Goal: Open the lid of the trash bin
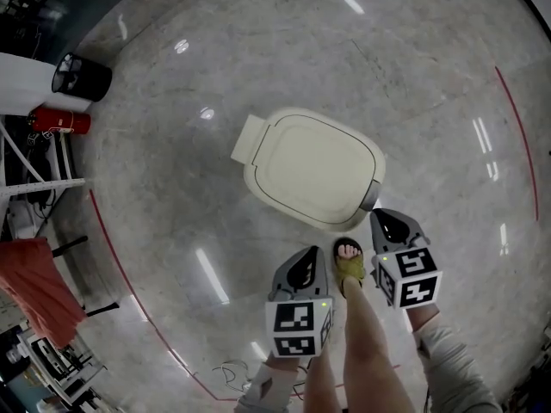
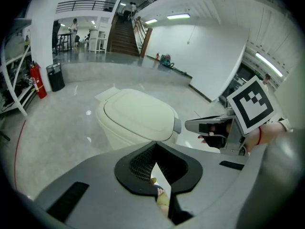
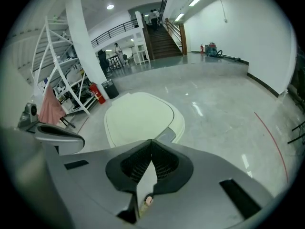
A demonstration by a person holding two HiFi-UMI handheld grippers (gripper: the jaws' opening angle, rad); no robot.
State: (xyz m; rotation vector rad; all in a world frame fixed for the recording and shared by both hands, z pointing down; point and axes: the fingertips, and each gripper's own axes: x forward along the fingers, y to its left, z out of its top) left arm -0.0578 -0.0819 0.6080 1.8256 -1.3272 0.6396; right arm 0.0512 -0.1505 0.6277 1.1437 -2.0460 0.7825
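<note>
A cream trash bin (image 1: 310, 169) stands on the grey floor with its lid down; a grey latch (image 1: 371, 196) sits at its near right edge. My left gripper (image 1: 303, 267) hangs shut just short of the bin's near side, holding nothing. My right gripper (image 1: 393, 224) is shut too, right beside the latch. In the left gripper view the bin (image 2: 136, 116) lies ahead of the gripper (image 2: 155, 149), with the right gripper (image 2: 206, 126) next to the latch (image 2: 177, 125). The right gripper view has the lid (image 3: 140, 118) straight beyond the gripper (image 3: 151, 144).
A foot in a yellow sandal (image 1: 349, 263) stands between the grippers, close to the bin. At the far left are a black bin (image 1: 82, 76), a red fire extinguisher (image 1: 60, 120), a white rack (image 1: 34, 170) and a red cloth (image 1: 34, 282). Red lines (image 1: 116, 256) curve across the floor.
</note>
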